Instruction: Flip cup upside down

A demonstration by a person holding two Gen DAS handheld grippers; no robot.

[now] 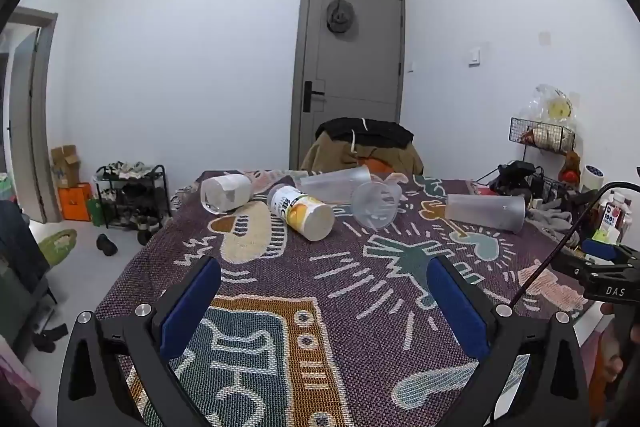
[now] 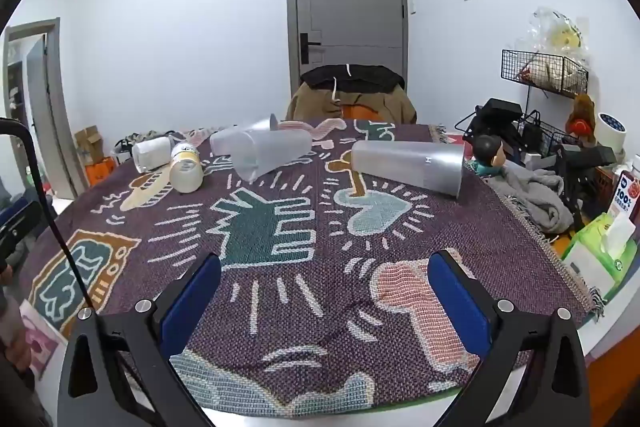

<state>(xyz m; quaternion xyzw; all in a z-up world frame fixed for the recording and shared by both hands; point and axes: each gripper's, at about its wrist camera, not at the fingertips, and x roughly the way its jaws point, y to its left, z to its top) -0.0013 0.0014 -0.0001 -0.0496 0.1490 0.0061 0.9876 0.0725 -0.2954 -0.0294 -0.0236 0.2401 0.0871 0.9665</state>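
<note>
Cups: five (image 2: 408,165) lying on their sides on the patterned bench (image 2: 280,267).
Left hand-held gripper (image 1: 324,291): wide, empty.
Right hand-held gripper (image 2: 324,291): wide, empty.

The left gripper (image 1: 324,303) has matte black angular arms with triangular cut-outs; each finger carries a deep blue pad (image 1: 191,307); round silver screws (image 1: 143,309) sit at the joints. The right gripper (image 2: 324,301) is built alike, black with blue pads (image 2: 459,301) and silver screws (image 2: 504,305); seen from the left camera, its black body bears white letters "DAS"; a thin dark cable (image 1: 560,247) curves from it.
</note>
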